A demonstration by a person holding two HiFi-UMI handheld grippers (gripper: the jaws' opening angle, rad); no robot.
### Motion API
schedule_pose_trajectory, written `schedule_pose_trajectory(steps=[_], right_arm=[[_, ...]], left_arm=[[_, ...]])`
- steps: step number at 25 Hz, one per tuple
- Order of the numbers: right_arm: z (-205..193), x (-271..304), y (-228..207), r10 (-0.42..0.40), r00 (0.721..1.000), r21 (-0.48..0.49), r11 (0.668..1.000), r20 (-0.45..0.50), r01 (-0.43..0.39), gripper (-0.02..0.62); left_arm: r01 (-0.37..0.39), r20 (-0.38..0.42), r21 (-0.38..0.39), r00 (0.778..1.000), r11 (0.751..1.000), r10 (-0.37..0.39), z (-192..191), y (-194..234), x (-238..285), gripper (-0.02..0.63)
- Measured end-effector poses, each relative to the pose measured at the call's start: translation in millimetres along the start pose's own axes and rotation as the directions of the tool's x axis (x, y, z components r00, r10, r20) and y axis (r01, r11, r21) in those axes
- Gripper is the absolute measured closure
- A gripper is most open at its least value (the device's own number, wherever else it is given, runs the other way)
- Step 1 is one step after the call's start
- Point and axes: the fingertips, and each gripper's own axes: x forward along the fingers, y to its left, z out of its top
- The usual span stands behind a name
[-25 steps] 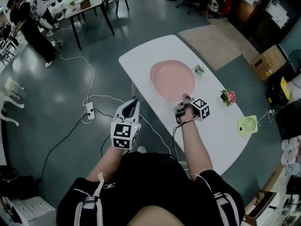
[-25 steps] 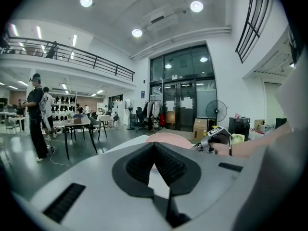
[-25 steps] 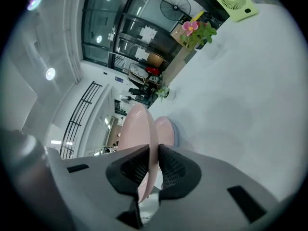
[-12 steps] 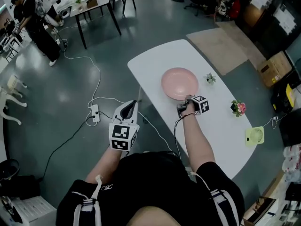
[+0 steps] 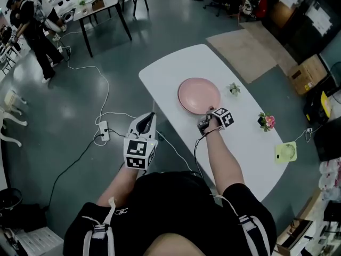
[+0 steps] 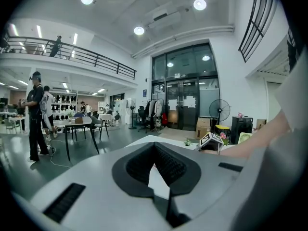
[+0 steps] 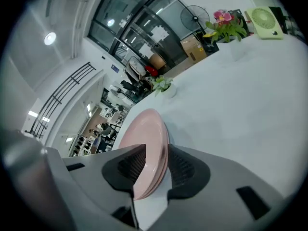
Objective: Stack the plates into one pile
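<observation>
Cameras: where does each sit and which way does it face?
Head view: on the person's head, steeply down at the white table and pink plates; both forearms, left gripper, right gripper show.
Left gripper view: on the left gripper, level across the room; its shut, empty jaws show.
Right gripper view: on the right gripper, down along the table; its jaws, just opened, straddle the plates' rim.
Shared: head and right gripper views show the plates.
</observation>
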Motion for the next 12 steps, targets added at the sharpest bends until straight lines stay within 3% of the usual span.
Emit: schedule_pose_trajectory(steps=[4,7,10,12], right_arm=[[20,-33,-2,0.027,0.999,-0.135,0.991,0.031,-0.023,0.434],[44,-71,1,0.096,0.992,-0.246,0.967,0.084,-0.073,0.449],[77,-129,15,0.22,0.961,-0.371,0.917,0.166,-0.145,0.486],[94,-176,29,0.313,0.923,-0.465,0.867,0.223,-0.182,0.497]], left_arm=[[0.05,0.013,0.012,0.999,0.999,-0.051,15,-33,11,0.592],[0.089,0.024,0.023,0.996,0.996,-0.09,23,-68,16,0.592],[0.134,0.035,0.034,0.99,0.99,-0.135,30,-109,22,0.592],[0.165,0.041,0.04,0.985,0.985,-0.167,35,-132,21,0.592]])
